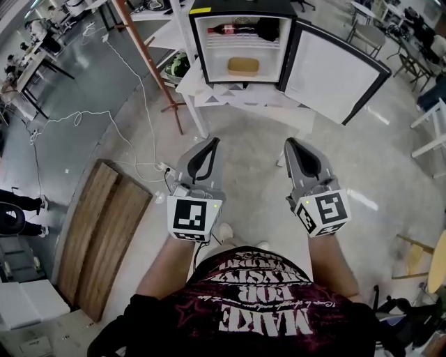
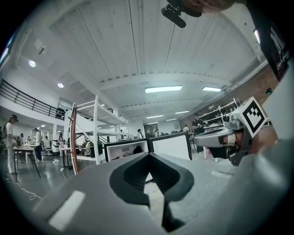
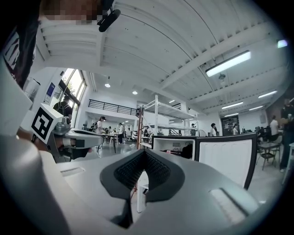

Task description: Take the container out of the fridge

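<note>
Workshop hall, grey floor, mini fridge on a white tabletop straight ahead of me, door swung open to the right.

Left gripper: held low in front of the torso, pointing at the fridge, well short of it. In the left gripper view its fingers meet at the tips, with nothing between them and touching nothing.

Container: tan, on the lower shelf, roughly centred. Long axis runs left-right across the shelf, broad side facing me. It lies dead ahead and up from both grippers, between their lines. A red-labelled bottle lies on the shelf above and is not touching it.

Right gripper: same height as the left, beside it and apart from it, also aimed at the fridge. In the right gripper view its fingers are closed tip to tip and empty.

My read: neither gripper is meaningfully nearer. The left lines up slightly better with the container, while the right sits on the open door's side. Reach not yet started. Whichever goes in needs its fingers opened wide first, then has to close across the container's short dimension, front to back, or come in from one end. Shelf clearance above looks tight, so keep the approach level.
</note>
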The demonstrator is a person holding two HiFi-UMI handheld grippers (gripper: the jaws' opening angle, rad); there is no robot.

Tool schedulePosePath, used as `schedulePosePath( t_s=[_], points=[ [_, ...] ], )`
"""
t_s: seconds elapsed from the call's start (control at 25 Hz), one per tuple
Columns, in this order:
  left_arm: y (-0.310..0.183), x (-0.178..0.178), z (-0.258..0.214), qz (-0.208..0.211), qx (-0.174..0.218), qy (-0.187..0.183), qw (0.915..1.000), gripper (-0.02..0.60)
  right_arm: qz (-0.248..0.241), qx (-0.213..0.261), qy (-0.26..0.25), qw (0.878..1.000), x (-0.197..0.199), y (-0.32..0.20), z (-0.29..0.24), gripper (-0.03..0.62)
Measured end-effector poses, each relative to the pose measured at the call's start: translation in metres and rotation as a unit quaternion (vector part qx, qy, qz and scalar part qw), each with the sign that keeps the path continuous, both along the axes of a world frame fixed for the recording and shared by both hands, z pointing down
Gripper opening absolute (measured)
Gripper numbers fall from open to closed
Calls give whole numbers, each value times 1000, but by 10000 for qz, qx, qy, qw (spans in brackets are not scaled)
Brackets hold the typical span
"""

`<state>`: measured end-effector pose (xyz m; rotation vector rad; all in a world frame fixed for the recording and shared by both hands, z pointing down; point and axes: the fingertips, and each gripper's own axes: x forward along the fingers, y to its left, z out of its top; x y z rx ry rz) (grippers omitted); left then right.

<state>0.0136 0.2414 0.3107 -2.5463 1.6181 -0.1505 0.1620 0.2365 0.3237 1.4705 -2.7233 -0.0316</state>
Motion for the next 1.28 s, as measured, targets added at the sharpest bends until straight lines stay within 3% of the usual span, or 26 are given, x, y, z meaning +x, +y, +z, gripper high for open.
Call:
schedulePosePath(
  t_s=[0.88, 1.28],
  points=[
    [-72, -69, -12, 502, 169, 293, 9982, 2, 345, 1, 168, 9993, -72, -55, -9, 25],
    [-79, -90, 1, 358, 77, 440, 9984, 1, 402, -172, 90, 9990, -80, -57, 2, 25]
  ],
)
